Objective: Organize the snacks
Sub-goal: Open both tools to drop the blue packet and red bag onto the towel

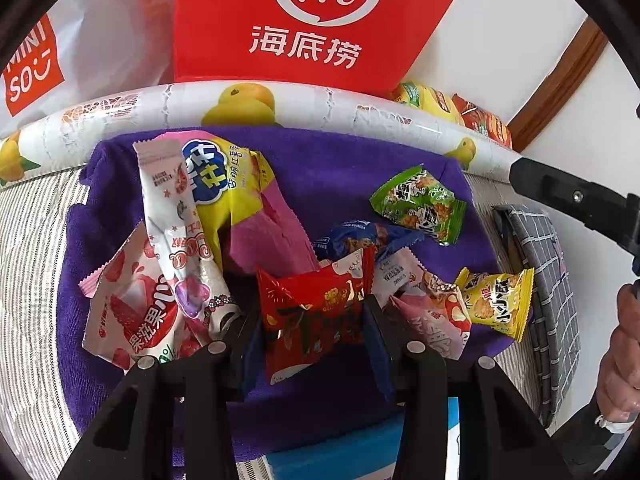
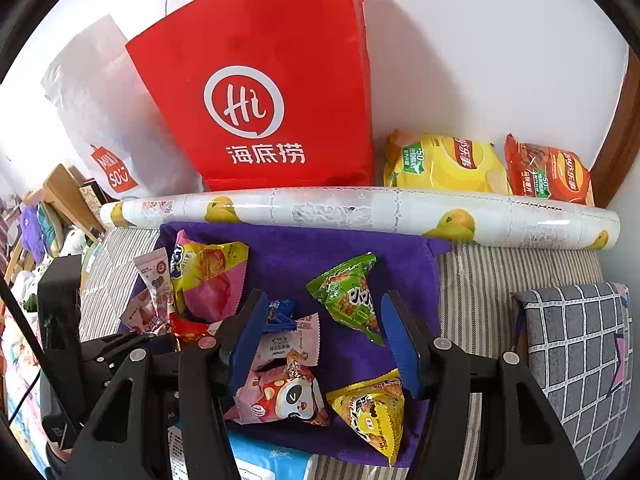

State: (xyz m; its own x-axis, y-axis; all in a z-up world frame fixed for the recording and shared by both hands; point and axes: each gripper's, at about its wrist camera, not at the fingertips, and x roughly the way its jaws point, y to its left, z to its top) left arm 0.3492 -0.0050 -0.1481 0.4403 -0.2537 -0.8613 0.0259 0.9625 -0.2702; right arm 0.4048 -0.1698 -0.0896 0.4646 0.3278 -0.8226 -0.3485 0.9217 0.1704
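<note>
Lying between the pads of the left claw point(image 1: 312, 320), the red snack packet point(image 1: 316, 312) is seen with its long axis running near to far, and appears to be gripped at its sides on the purple cloth point(image 1: 340, 160). The right claw point(image 2: 324, 340) hangs part open and empty above the cloth, the green packet point(image 2: 352, 296) just beyond its gap, so the left is nearer.

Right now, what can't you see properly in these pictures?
- Left view: the red snack packet is partly covered by the left gripper; whether it is squeezed is unclear.
- Right view: the blue packet is mostly hidden behind a finger.
- Both views: inside the red bag is hidden by its front.
</note>
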